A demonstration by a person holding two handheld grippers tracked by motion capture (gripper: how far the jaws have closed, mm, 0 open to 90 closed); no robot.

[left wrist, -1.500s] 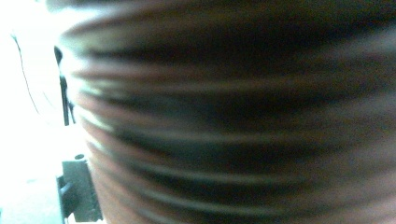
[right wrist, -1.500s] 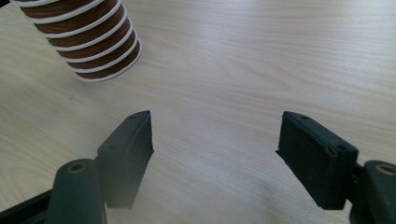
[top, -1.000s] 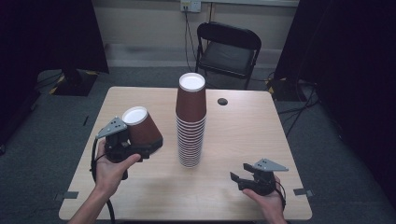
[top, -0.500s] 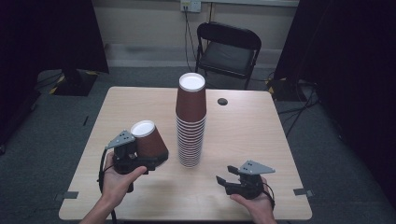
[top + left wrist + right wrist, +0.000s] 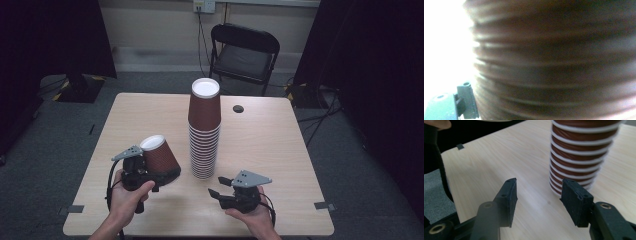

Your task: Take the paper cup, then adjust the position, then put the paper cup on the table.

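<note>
A tall stack of upside-down brown paper cups (image 5: 204,131) stands in the middle of the wooden table (image 5: 280,150). My left gripper (image 5: 156,176) is shut on a single brown cup (image 5: 159,155), held bottom-up and tilted just above the table, left of the stack. In the left gripper view that cup (image 5: 554,62) is a blurred brown wall. My right gripper (image 5: 216,188) lies low at the stack's near right, pointing left. Its jaws have just been closing and still stand apart with nothing between them (image 5: 539,200). The stack's lower rims (image 5: 579,157) are just ahead.
A small black disc (image 5: 238,108) lies on the table behind the stack. A black folding chair (image 5: 243,50) stands beyond the far edge. Tape marks (image 5: 323,205) sit on the floor by the table's near corners. Dark curtains flank the room.
The left gripper has come down and a little nearer with its cup, which is more tilted. The right gripper has slid left toward the stack's base, and its jaws have narrowed.
</note>
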